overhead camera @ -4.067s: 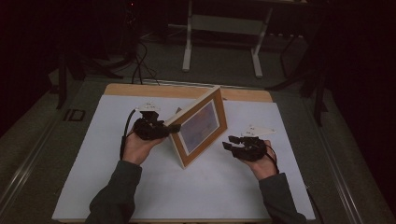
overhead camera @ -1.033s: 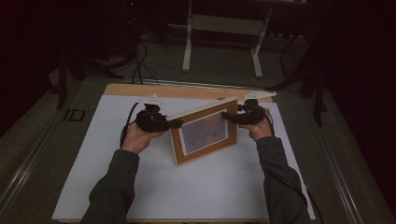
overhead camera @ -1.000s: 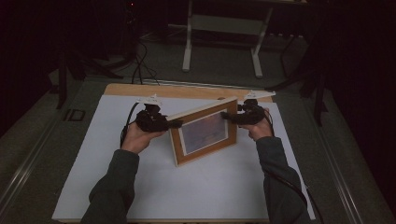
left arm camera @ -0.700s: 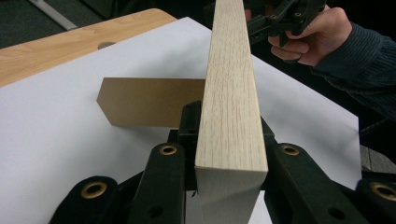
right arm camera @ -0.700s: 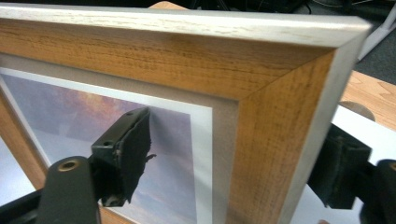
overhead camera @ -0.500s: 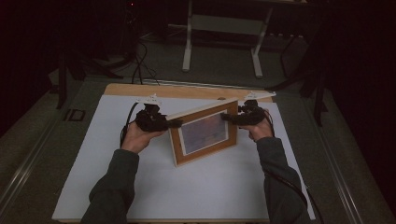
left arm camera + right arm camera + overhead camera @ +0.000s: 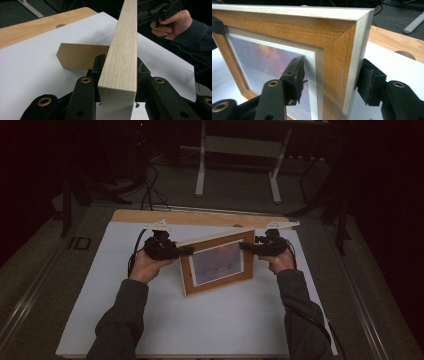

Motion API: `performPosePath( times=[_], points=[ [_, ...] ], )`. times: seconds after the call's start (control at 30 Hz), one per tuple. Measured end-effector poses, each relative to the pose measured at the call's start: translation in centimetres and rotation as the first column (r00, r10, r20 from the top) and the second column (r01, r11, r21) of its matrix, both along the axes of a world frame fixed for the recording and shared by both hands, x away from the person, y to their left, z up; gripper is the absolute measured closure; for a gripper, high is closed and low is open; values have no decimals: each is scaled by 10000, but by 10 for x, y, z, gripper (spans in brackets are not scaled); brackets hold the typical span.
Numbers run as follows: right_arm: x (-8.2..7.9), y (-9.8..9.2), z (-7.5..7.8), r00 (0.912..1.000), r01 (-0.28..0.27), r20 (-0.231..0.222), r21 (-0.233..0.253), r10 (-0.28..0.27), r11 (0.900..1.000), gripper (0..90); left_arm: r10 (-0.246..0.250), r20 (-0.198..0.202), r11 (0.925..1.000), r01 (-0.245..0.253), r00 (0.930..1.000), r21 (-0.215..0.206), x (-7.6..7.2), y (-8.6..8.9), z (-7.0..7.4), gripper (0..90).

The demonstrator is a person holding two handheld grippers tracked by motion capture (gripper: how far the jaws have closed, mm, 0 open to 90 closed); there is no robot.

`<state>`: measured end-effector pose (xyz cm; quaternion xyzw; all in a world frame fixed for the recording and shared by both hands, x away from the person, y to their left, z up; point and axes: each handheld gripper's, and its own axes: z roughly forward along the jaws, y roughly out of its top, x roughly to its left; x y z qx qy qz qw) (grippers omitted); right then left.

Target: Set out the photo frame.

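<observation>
Picture frame (image 7: 218,263) stands upright, clamped between left claw (image 7: 186,250) and right claw (image 7: 245,246).

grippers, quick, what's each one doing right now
left gripper: shut on the picture frame, at its left edge.
right gripper: shut on the same frame, at its right edge.

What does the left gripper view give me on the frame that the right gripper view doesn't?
Left gripper view alone: the brown stand flap behind the picture frame, spread over the white sheet, plus the other hand gripping the far end. Right gripper view alone: the frame's front, with its purple-toned print and white mat. Both share the frame seen edge-on between black jaws, left gripper and right gripper each clamped on a side of it, and the wooden table edge beyond the sheet.
</observation>
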<state>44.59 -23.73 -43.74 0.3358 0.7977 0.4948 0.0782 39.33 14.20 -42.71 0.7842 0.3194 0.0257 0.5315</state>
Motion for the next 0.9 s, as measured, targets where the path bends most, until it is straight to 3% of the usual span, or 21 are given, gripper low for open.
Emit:
performPosePath(
  times=[0.3,0.77,0.9],
  points=[
    [-4,-5,-1,10000,-72,-39,122,73,9999,499,146,-10,9999,-146,9999,-55,1,2,0,673],
    [-10,-10,-3,9998,-182,2,229,182,9996,573,931,218,9951,-937,9954,303,-4,0,3,595],
    [-11,-11,-4,9999,-143,6,240,143,9996,582,1132,244,9935,-1134,9933,103,-8,8,3,581]
  ],
)
